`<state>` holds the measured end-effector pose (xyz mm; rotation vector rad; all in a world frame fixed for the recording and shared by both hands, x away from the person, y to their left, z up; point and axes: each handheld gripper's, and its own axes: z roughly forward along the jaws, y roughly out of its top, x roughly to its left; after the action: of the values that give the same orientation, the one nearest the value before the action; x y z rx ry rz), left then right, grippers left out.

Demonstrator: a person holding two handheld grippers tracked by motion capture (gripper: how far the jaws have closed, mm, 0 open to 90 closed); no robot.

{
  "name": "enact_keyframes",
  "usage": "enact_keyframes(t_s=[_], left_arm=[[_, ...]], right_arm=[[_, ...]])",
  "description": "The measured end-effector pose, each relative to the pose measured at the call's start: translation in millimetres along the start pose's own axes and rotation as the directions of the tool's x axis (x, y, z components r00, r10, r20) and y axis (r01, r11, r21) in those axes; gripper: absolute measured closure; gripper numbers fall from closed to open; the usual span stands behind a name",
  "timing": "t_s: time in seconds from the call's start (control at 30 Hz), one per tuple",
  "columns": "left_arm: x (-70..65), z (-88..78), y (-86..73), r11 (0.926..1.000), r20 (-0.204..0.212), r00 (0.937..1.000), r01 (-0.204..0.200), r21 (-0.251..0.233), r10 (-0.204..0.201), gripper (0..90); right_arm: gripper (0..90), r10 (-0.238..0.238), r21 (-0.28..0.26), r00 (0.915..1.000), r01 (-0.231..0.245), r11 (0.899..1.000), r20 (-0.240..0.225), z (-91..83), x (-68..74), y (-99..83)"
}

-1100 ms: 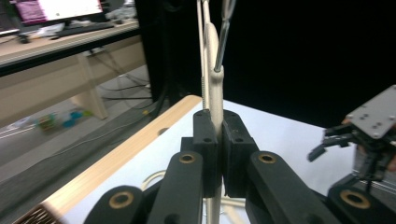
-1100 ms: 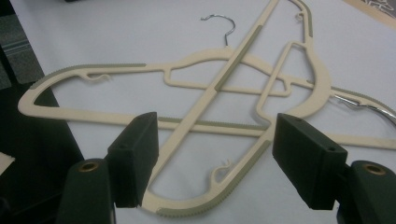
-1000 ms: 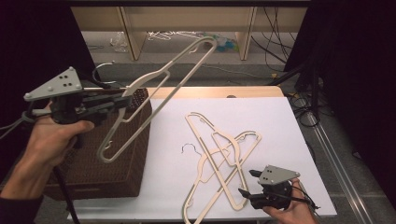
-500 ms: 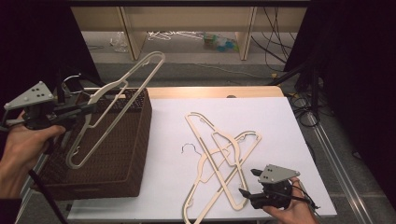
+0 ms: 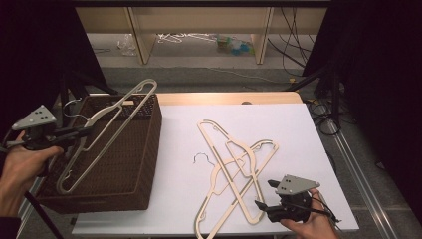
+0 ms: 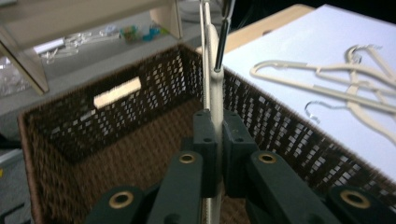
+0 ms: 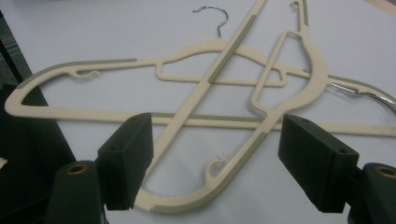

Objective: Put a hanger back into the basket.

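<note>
Wicker is what we are working over on our left: the brown basket sits at the table's left edge, and our left gripper is clamped tight on a cream hanger, which hangs tilted above the basket's open top with its low end down inside the walls and its high end poking past the far rim. In the left gripper view the jaws pinch the hanger's thin bar right at their tips, so the hold is narrow; we judge the hanger could swivel in that pinch, and its long upper end or its metal hook could catch the weave or the rim and leave it propped across the basket instead of lying inside. Letting go while it is this tilted could also tip it out over the wall. On the white table sheet our right gripper has just been spreading its jaws, and they stand open over the pile of hangers with nothing pressed between the pads. Those three hangers cross one another, so a closing grip there could take two bars at once or drag the neighbours along and off the near edge, which is close.
</note>
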<state>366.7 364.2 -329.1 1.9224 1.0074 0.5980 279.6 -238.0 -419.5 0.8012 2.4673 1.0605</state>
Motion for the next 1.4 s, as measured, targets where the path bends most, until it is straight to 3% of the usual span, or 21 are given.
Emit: enact_keyframes(t_s=[0.1,0.2,0.23,0.3,0.43,0.6,0.73,0.77,0.8,0.93,0.97,1.0,1.03,1.07,1.1,1.17,1.2,1.23,1.27,1.33,1.4], left_arm=[[3.8,8.0,-7.4,0.9985,-0.017,0.9998,-0.008,0.055,0.009,85.7],[7.2,17.5,-14.0,0.9956,-0.014,0.9999,0.000,0.094,0.002,85.6],[7.2,20.9,-15.8,0.9953,-0.016,0.9997,0.021,0.094,-0.020,85.7],[10.7,25.6,-18.9,0.9917,-0.008,0.9999,0.016,0.127,-0.015,85.7],[13.2,40.2,-29.2,0.9877,-0.015,0.9975,0.070,0.140,-0.069,85.6],[17.5,48.0,-35.8,0.9834,-0.026,0.9949,0.100,0.151,-0.097,85.6],[22.1,55.6,-42.7,0.9766,-0.054,0.9919,0.123,0.177,-0.115,85.5],[25.7,57.2,-45.5,0.9752,-0.058,0.9872,0.156,0.157,-0.148,85.4],[25.7,57.2,-45.5,0.9752,-0.058,0.9872,0.156,0.157,-0.148,85.3],[31.4,56.5,-46.8,0.9699,-0.131,0.9776,0.185,0.158,-0.165,83.4],[35.2,53.4,-46.4,0.9669,-0.136,0.9831,0.149,0.207,-0.122,82.7],[32.8,56.1,-47.2,0.9677,-0.156,0.9747,0.186,0.170,-0.160,82.2],[34.8,54.2,-46.7,0.9648,-0.164,0.9778,0.163,0.206,-0.130,81.7],[31.4,56.1,-47.1,0.9590,-0.217,0.9658,0.188,0.212,-0.142,80.2],[31.4,56.1,-47.1,0.9590,-0.217,0.9658,0.188,0.212,-0.142,78.7],[33.8,55.6,-48.0,0.9592,-0.250,0.9593,0.186,0.213,-0.131,76.1],[35.2,54.3,-48.6,0.9590,-0.265,0.9552,0.190,0.211,-0.131,73.8],[35.6,51.8,-50.1,0.9563,-0.297,0.9439,0.210,0.203,-0.144,68.4],[35.0,50.0,-50.2,0.9572,-0.316,0.9391,0.206,0.204,-0.135,66.4],[34.0,48.4,-49.9,0.9577,-0.328,0.9358,0.204,0.203,-0.130,63.9],[29.7,47.4,-48.3,0.9586,-0.364,0.9167,0.236,0.159,-0.165,54.8]], right_arm=[[27.3,0.002,-0.005,1.0000,-0.002,1.000,0.004,-0.5,-0.4,0.0],[27.2,0.004,-0.005,1.0000,-0.004,1.000,0.007,-0.8,-0.8,0.3],[27.1,0.003,-0.005,1.0000,-0.003,1.000,0.008,-0.7,-1.3,0.4],[27.1,0.003,-0.003,1.0000,-0.003,1.000,0.004,-0.3,-1.5,0.0],[27.1,0.009,0.001,1.0000,-0.009,1.000,0.001,0.2,-0.5,-0.4],[27.1,0.003,0.000,1.0000,-0.003,1.000,0.004,0.6,-1.0,-0.6],[27.1,-0.001,0.007,1.0000,0.001,1.000,-0.002,1.1,-0.4,-1.1],[27.1,0.000,0.006,1.0000,0.001,1.000,-0.001,1.4,-0.3,-1.0],[27.1,0.000,0.006,1.0000,0.001,1.000,-0.001,1.4,-0.3,-1.0],[27.2,0.004,0.016,1.0000,-0.004,1.000,-0.005,2.1,0.6,-1.3],[27.1,0.010,0.019,0.9999,-0.010,1.000,-0.009,2.0,1.1,-1.2],[27.1,0.010,0.019,0.9999,-0.010,1.000,-0.010,2.1,1.2,-1.4],[27.1,0.001,0.014,1.0000,-0.001,1.000,-0.008,2.7,0.6,-1.8],[27.1,-0.001,0.013,1.0000,0.002,1.000,-0.005,2.9,-0.2,-2.1],[27.1,-0.001,0.013,1.0000,0.002,1.000,-0.005,2.9,-0.2,-2.1],[27.2,0.008,0.014,1.0000,-0.008,1.000,0.000,2.9,-0.8,-2.4],[27.2,0.008,0.018,1.0000,-0.008,1.000,-0.001,2.9,-1.1,-3.2],[27.2,0.013,0.027,0.9999,-0.013,1.000,0.000,3.0,-1.9,-4.4],[27.2,0.016,0.027,0.9999,-0.016,1.000,0.004,3.5,-2.7,-4.6],[27.1,0.022,0.032,0.9997,-0.023,0.999,0.008,3.8,-3.2,-4.9],[27.1,0.027,0.037,0.9996,-0.027,0.999,0.005,4.3,-4.0,-5.9]])
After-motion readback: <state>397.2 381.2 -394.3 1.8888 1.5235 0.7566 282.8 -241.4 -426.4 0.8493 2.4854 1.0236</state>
